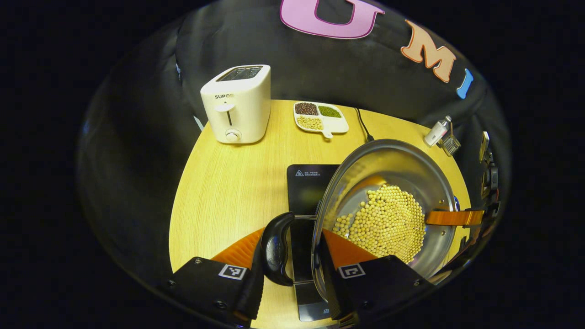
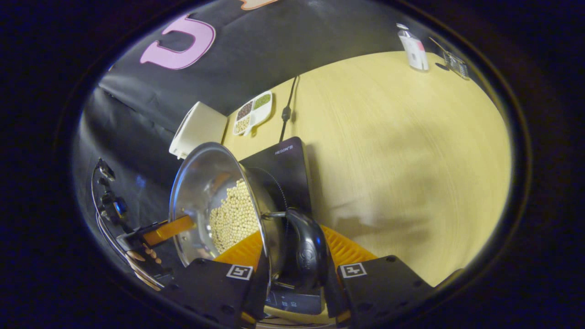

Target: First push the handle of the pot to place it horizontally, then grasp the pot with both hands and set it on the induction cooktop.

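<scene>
Table [image 1: 219,192]: pale wood, taking the middle of both views; in the right gripper view its bare stretch fills the right half.
Induction cooktop [image 1: 306,183]: flat dark slab at centre of the left gripper view, partly under the pot; in the right gripper view it lies just behind the pot, its cord running toward the top of the frame.
Pot [image 1: 388,201]: steel, holding a heap of soybeans [image 1: 384,224], right of centre in the left gripper view and lower left in the right gripper view. It seems carried over the cooktop's edge, though whether it already touches the slab I cannot tell.
Toaster [image 1: 237,105]: white, upper left, well apart from the work.
Divided dish [image 1: 320,116]: three sorts of beans, top centre, near the cord.
Left gripper [image 1: 292,256]: clenched around the pot's near side handle [image 1: 276,249], one finger outside the handle, the other inside the rim.
Right gripper [image 2: 295,262]: likewise clamped on the opposite side handle [image 2: 308,249], bottom centre of its own view.
Step in hand: the two-handed carry onto the cooktop, by my reading.
Doing it well: keep both handles level so the beans stay heaped, centre the pot over the slab, lower both sides together, and release only once it sits flat.
</scene>
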The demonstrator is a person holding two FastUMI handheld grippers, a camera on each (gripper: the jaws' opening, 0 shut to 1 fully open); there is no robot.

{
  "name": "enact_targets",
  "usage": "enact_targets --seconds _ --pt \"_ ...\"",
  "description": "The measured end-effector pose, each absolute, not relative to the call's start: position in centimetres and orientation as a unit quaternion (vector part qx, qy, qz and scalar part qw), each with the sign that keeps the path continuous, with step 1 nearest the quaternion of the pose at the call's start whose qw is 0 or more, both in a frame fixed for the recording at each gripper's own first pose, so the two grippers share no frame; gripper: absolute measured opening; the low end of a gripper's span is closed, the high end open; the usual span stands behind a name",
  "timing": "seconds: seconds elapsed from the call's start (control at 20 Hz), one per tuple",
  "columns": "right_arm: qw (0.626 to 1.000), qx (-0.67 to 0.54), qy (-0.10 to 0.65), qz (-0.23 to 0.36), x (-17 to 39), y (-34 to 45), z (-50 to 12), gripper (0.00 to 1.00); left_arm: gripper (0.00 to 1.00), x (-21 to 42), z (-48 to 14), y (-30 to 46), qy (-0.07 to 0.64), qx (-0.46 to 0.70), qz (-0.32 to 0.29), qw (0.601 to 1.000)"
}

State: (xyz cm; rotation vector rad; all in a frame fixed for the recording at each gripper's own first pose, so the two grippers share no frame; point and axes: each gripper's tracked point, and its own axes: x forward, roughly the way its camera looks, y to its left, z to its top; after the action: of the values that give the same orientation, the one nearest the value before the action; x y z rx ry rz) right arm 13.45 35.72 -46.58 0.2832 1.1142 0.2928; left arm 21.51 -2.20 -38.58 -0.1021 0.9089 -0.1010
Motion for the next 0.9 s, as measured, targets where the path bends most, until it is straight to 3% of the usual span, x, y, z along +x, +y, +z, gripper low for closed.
enact_targets --seconds 0.05,0.1,0.15,0.3,0.35,0.4,0.5,0.55,0.75,0.85,0.9 --pt "0.829 0.134 0.526 0.136 13.6 35.8 -46.9 0.54 0.59 21.6 -38.5 -2.2 0.442 -0.045 -0.047 0.895" --pt "0.828 0.135 0.528 0.134 13.9 35.7 -47.0 0.48 0.59 21.7 -38.6 -2.4 0.440 -0.043 -0.046 0.896" --pt "0.825 0.141 0.531 0.132 14.1 35.8 -47.1 0.54 0.60 21.8 -38.7 -2.5 0.443 -0.043 -0.044 0.894" --pt "0.831 0.131 0.522 0.137 15.1 36.0 -46.8 0.54 0.60 21.1 -38.7 -2.1 0.456 -0.058 -0.037 0.887" --pt "0.832 0.127 0.523 0.138 15.1 35.9 -46.9 0.48 0.61 21.1 -38.5 -2.1 0.449 -0.058 -0.035 0.891" --pt "0.830 0.128 0.525 0.139 15.1 35.9 -46.9 0.54 0.65 21.3 -38.9 -2.2 0.449 -0.057 -0.033 0.891" --pt "0.828 0.128 0.527 0.142 15.1 36.0 -46.9 0.54 0.67 21.3 -38.9 -2.2 0.450 -0.056 -0.032 0.891" --pt "0.827 0.128 0.528 0.142 14.9 36.0 -47.0 0.49 0.68 21.3 -39.0 -2.1 0.450 -0.054 -0.033 0.891" --pt "0.819 0.134 0.538 0.144 14.6 36.2 -47.2 0.51 0.71 21.4 -38.9 -1.2 0.448 -0.035 -0.014 0.893" --pt "0.812 0.138 0.543 0.165 14.1 36.4 -46.6 0.51 0.92 21.8 -38.3 -0.3 0.438 -0.024 0.000 0.899" --pt "0.814 0.144 0.536 0.171 14.0 36.3 -45.8 0.64 1.00 21.4 -38.2 -0.3 0.435 -0.025 0.003 0.900"
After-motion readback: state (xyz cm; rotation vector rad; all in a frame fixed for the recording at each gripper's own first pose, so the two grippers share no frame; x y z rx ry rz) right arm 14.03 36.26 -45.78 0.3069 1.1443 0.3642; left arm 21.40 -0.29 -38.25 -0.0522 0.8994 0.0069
